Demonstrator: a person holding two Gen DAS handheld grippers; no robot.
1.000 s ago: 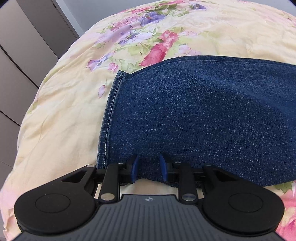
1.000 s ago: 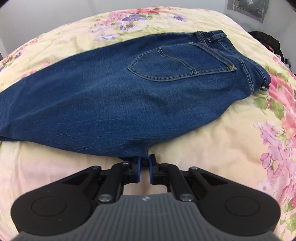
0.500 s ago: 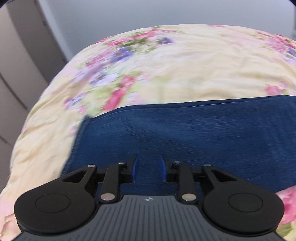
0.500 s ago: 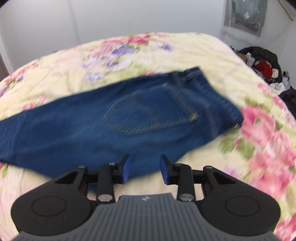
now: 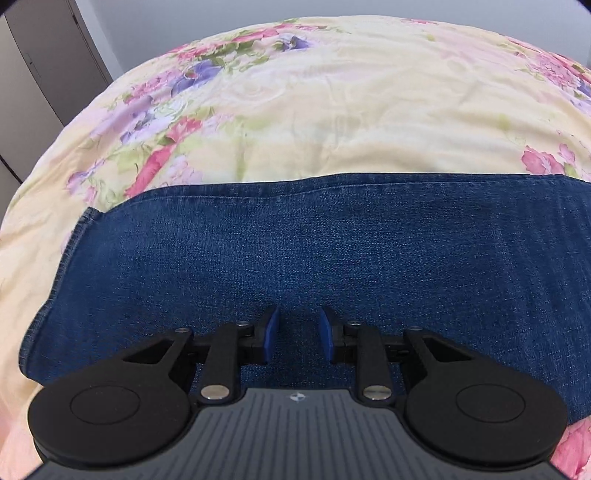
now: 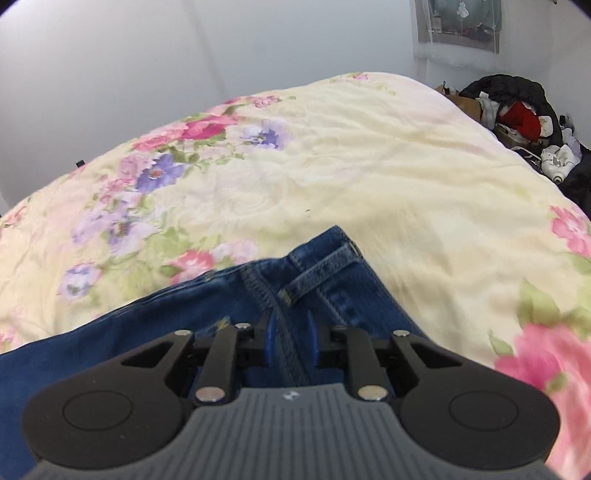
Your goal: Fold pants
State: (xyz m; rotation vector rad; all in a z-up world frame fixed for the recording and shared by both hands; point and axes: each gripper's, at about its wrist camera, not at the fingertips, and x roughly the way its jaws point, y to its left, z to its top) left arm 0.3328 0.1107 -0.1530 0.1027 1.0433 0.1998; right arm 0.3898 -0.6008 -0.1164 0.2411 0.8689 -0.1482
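Observation:
Blue jeans (image 5: pixel 332 251) lie flat across the floral quilt (image 5: pixel 351 110), with the leg hem (image 5: pixel 62 266) at the left. My left gripper (image 5: pixel 297 321) hovers over the middle of the leg. Its blue pads stand apart and no fabric is pinched between them. In the right wrist view the waist end of the jeans (image 6: pixel 229 306) shows, with a belt loop (image 6: pixel 321 271) on the waistband. My right gripper (image 6: pixel 291 325) is over that waist end and its jaws are closing. A stitched seam runs between the pads, and I do not see them pressing on it.
The bed's quilt (image 6: pixel 369 177) stretches wide beyond the jeans. Grey wardrobe doors (image 5: pixel 37 74) stand at the left. A pile of clothes and bags (image 6: pixel 517 114) sits off the bed's far right corner, below a wall hanging (image 6: pixel 458 22).
The left gripper moved from the leg's near edge to over its middle. The right gripper let go of the crotch edge, opened, travelled to the waistband and narrowed again.

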